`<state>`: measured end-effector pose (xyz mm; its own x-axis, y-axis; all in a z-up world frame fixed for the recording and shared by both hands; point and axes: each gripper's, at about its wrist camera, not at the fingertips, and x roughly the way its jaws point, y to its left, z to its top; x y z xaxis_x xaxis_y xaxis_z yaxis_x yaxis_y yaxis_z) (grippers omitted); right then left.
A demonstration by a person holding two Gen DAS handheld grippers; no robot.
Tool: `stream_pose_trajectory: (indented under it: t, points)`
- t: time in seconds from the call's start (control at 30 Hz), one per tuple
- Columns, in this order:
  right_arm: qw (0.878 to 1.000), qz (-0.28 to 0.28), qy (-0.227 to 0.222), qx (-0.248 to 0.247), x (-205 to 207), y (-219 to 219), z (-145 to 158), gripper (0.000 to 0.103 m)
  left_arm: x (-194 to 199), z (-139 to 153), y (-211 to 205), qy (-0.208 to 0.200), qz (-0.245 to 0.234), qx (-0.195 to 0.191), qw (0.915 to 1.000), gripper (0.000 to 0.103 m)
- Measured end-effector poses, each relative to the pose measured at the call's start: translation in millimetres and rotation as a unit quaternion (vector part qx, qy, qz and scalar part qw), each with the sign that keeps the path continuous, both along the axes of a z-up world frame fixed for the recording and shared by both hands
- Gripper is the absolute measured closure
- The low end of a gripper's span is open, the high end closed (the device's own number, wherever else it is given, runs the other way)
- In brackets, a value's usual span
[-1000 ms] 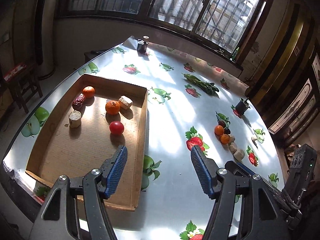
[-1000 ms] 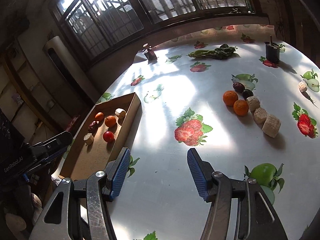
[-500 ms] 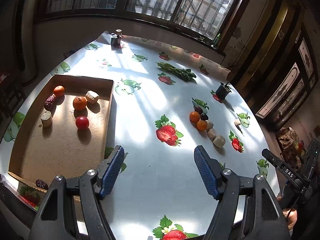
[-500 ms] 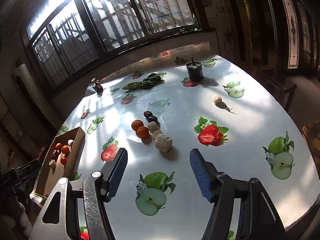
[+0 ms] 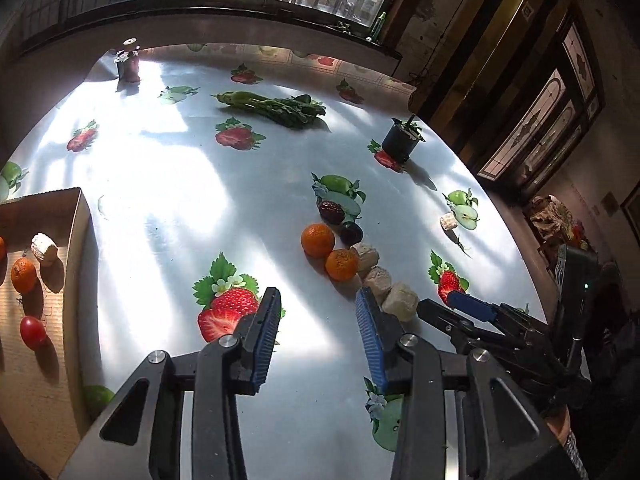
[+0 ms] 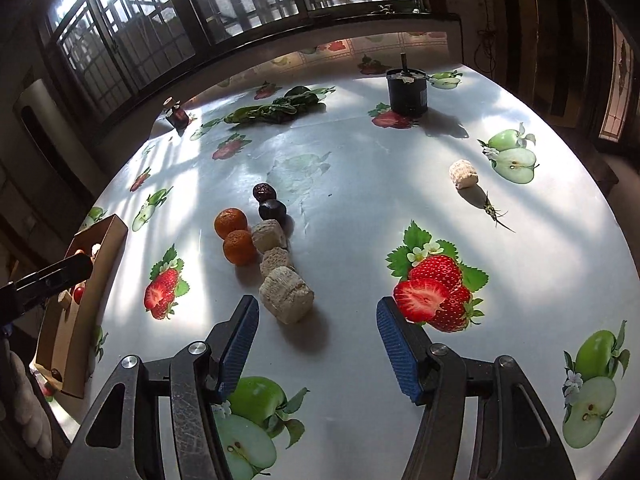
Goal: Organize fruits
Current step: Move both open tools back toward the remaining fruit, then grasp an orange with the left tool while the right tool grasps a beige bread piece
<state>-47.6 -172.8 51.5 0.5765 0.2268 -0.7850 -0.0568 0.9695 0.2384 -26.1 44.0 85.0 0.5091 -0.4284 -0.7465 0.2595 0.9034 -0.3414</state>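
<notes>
Sunlit fruit-print table below barred windows; both grippers' fingers wide apart, empty.

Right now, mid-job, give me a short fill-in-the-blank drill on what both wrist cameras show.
1. Both the left gripper and the right gripper are ____ and hold nothing.
2. The number of oranges lying loose on the table is ____.
3. The cherry tomato lies inside the cardboard ____.
4. The black pot stands on a printed ____.

Missing words: open; two; tray; strawberry
</notes>
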Motion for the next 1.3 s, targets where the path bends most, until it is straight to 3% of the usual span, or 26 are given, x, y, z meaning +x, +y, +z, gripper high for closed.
stream_pose_trajectory:
  t: [0.17,0.33,0.37,0.4,0.7,0.9,1.03,1.13,1.3]
  points:
    - [0.999,0.014,0.01,-0.039,19.0,18.3,-19.6,0.038,37.8,-31.2,-14.3,0.055,-0.004,-0.05,0.9972,0.065]
    - [0.999,0.028,0.003,-0.021,24.5,22.9,-28.3,0.048,63.0,-58.6,-35.1,0.094,-0.016,-0.064,0.9934,0.065]
    - [0.999,0.03,0.001,-0.017,23.6,23.0,-29.3,0.059,65.2,-60.0,-39.1,0.093,-0.02,-0.066,0.9933,0.065]
    - [0.999,0.033,-0.001,-0.015,22.4,22.9,-29.0,0.063,66.8,-60.4,-42.7,0.089,-0.023,-0.065,0.9936,0.065]
    - [0.999,0.003,-0.006,0.039,15.6,1.0,-29.5,0.063,71.7,-62.0,-58.3,0.063,-0.028,-0.044,0.9966,0.065]
    - [0.999,0.0,-0.011,0.049,12.7,0.1,-29.5,0.063,74.8,-75.4,-48.5,0.086,0.0,-0.042,0.9954,0.065]
    - [0.999,-0.001,-0.014,0.049,11.4,0.7,-29.9,0.063,74.5,-74.0,-55.1,0.08,0.002,-0.041,0.9959,0.064]
    - [0.998,-0.004,-0.014,0.058,8.9,-1.1,-30.3,0.063,67.5,-68.8,-69.6,0.065,-0.014,-0.017,0.9977,0.075]
    - [0.998,-0.007,-0.017,0.054,6.3,-2.4,-30.1,0.063,55.4,-64.5,-75.4,0.058,-0.02,0.005,0.9981,0.077]
